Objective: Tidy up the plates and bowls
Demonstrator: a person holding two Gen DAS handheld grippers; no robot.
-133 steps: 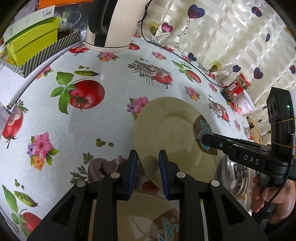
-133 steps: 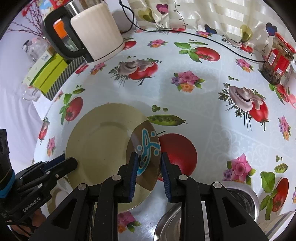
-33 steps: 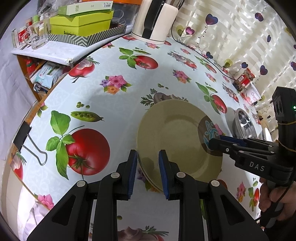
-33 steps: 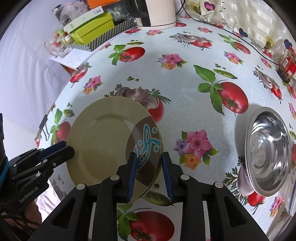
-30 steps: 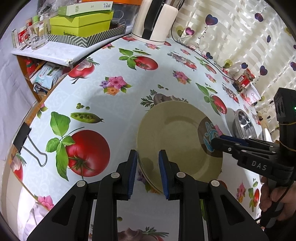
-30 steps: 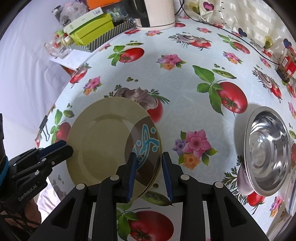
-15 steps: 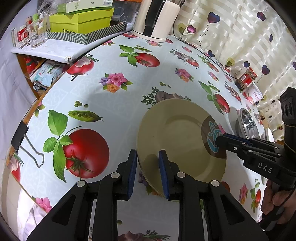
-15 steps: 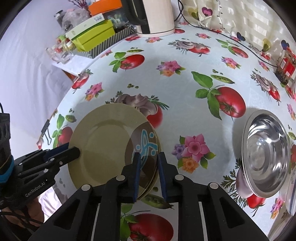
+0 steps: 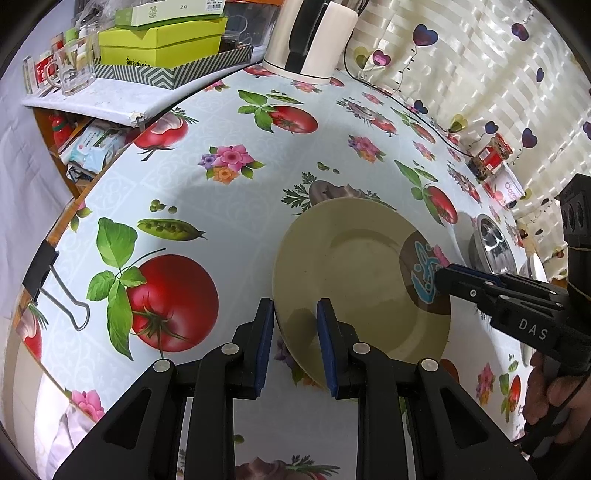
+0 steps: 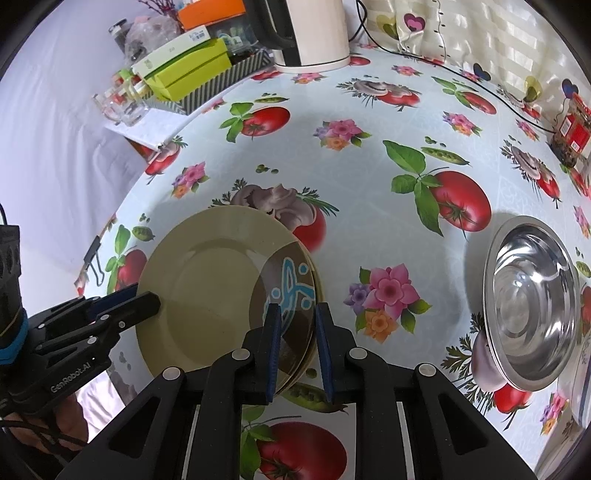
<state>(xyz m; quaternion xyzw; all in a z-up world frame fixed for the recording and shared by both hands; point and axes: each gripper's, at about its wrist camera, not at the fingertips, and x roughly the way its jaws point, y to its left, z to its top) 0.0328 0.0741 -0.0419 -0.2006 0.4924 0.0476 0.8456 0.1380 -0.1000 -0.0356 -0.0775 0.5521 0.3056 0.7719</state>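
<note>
An olive plate (image 9: 354, 266) with a brown patch and blue motif lies on top of a second like plate, whose rim (image 10: 317, 284) peeks out beneath, on the tomato-print tablecloth. My left gripper (image 9: 295, 314) straddles the top plate's near rim and is shut on it; in the right wrist view it shows at the plate's left edge (image 10: 151, 299). My right gripper (image 10: 297, 314) is shut on the opposite rim at the brown patch, its jaws drawn in close; in the left wrist view its tip (image 9: 443, 275) rests on the motif.
A steel bowl (image 10: 532, 306) sits to the right of the plates. A white kettle (image 10: 314, 33) and green boxes (image 9: 162, 40) stand at the back. A binder clip (image 9: 48, 273) marks the table's left edge. A red jar (image 10: 570, 136) stands far right.
Since the oldest frames the plate travelled to the table's left part and came down on the other plate. In the last second the right gripper's jaws narrowed on the rim.
</note>
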